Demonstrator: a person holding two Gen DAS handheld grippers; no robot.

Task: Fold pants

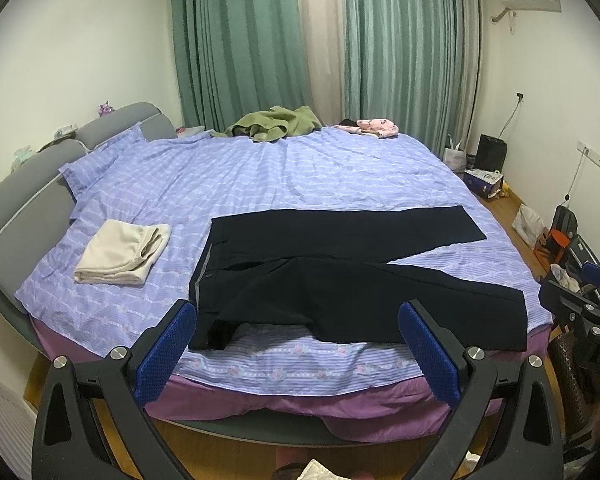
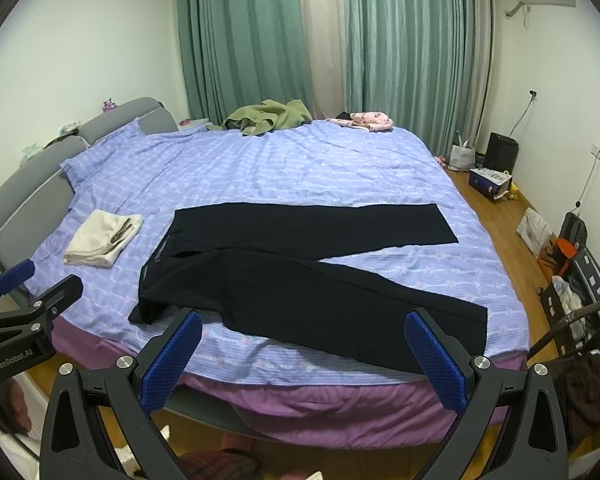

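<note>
Black pants [image 1: 340, 276] [image 2: 300, 272] lie flat on the bed's near side, waistband at the left, the two legs spread apart toward the right. The near waist corner is turned under at the bed's edge. My left gripper [image 1: 300, 320] hovers open in front of the bed, its blue pads [image 1: 168, 344] wide apart with nothing between them. My right gripper [image 2: 304, 324] is also open and empty, held off the near bed edge. Each gripper shows at the edge of the other's view, the right gripper [image 1: 592, 312] and the left gripper [image 2: 24, 304].
A folded cream garment [image 1: 120, 256] lies left of the pants. Green clothing [image 1: 276, 122] and a pink item [image 1: 376, 126] sit at the bed's far side. The grey headboard [image 1: 28, 184] is at the left. Boxes and bags [image 2: 496, 180] stand on the wooden floor at the right.
</note>
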